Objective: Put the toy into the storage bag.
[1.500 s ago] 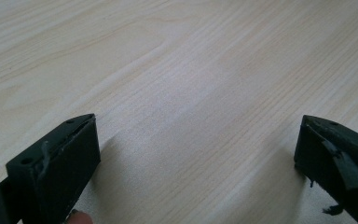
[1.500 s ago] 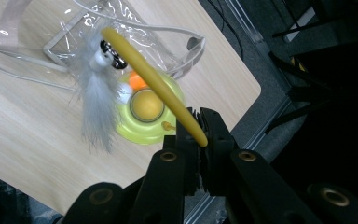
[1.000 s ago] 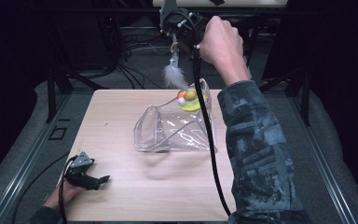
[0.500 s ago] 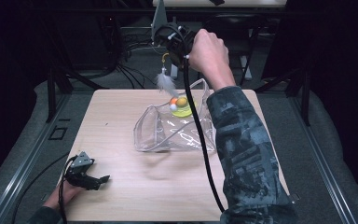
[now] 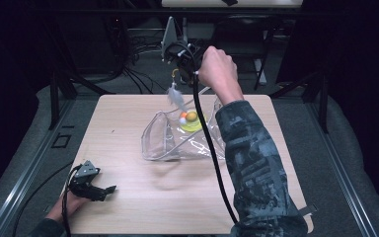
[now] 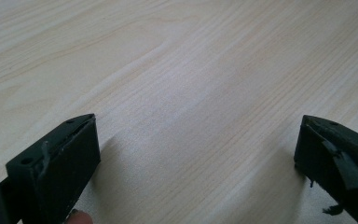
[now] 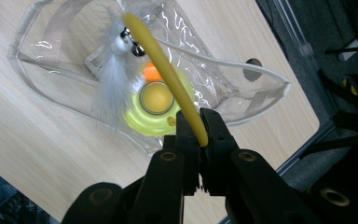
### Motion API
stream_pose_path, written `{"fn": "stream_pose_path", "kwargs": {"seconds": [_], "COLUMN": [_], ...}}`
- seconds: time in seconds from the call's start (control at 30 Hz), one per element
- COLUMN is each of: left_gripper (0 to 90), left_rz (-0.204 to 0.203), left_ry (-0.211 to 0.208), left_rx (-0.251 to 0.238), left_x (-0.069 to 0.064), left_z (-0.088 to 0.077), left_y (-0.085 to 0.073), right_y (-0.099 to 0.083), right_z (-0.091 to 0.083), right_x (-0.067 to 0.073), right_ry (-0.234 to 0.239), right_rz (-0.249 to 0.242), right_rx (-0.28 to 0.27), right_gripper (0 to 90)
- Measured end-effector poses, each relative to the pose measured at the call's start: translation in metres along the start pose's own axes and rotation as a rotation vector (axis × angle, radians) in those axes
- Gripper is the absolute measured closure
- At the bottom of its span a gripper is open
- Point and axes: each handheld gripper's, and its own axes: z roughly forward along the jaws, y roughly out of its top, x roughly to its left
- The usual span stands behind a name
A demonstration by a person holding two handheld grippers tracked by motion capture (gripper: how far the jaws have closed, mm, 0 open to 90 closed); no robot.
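A person's right gripper (image 7: 196, 125), raised above the far edge of a light wooden table (image 5: 128, 207), is clenched on a yellow wand (image 7: 165, 70). A white feather (image 7: 114, 77) with small silver bells (image 7: 131, 43) hangs from the wand's tip, just above a clear plastic pouch (image 5: 177, 140) lying mid-table. A yellow-green round toy with a ball (image 7: 154, 109) sits inside the pouch at its far end. The left gripper (image 6: 198, 154) rests at the near left corner, jaws spread wide over bare wood, grasping nothing.

Pouch (image 5: 177, 140) mid-table (image 5: 128, 207), ball toy (image 5: 191, 120) in it, feather wand (image 7: 165, 65) above – left claw (image 5: 109, 189) near front-left corner
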Motion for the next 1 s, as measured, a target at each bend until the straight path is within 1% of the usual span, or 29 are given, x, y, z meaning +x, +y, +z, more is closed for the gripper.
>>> {"fn": "stream_pose_path", "kwargs": {"seconds": [0.03, 0.3, 0.5, 0.53, 0.7, 0.77, 0.83, 1.0], "left_gripper": [0.0, 0.0, 0.0, 0.0, 0.0, 0.0, 0.0, 0.0], "left_rz": [0.004, 0.000, 0.003, 0.002, 0.002, 0.000, 0.000, 0.002], "left_ry": [0.001, 0.000, 0.001, 0.001, 0.001, 0.000, 0.000, 0.001], "left_rx": [0.001, -0.001, 0.000, 0.000, 0.000, -0.001, -0.001, 0.000], "left_x": [0.000, 0.000, 0.000, 0.000, 0.000, 0.000, 0.000, 0.000], "left_z": [0.000, 0.000, 0.000, 0.000, 0.000, 0.000, 0.000, 0.000], "left_y": [0.000, 0.000, 0.000, 0.000, 0.000, 0.000, 0.000, 0.000], "right_y": [0.000, -0.007, -0.015, -0.016, -0.024, -0.027, -0.030, -0.037], "right_z": [0.002, 0.020, 0.036, 0.039, 0.056, 0.062, 0.069, 0.085], "right_x": [0.000, 0.000, 0.000, 0.000, 0.001, 0.001, 0.001, 0.002], "right_ry": [0.003, 0.021, 0.046, 0.051, 0.072, 0.091, 0.100, 0.112], "right_rz": [0.001, 0.010, 0.021, 0.028, 0.030, 0.045, 0.047, 0.047], "right_rx": [0.006, 0.018, 0.028, 0.029, 0.049, 0.044, 0.051, 0.054], "right_gripper": [87.1, 87.1, 87.1, 87.1, 87.1, 87.1, 87.1, 87.1]}}
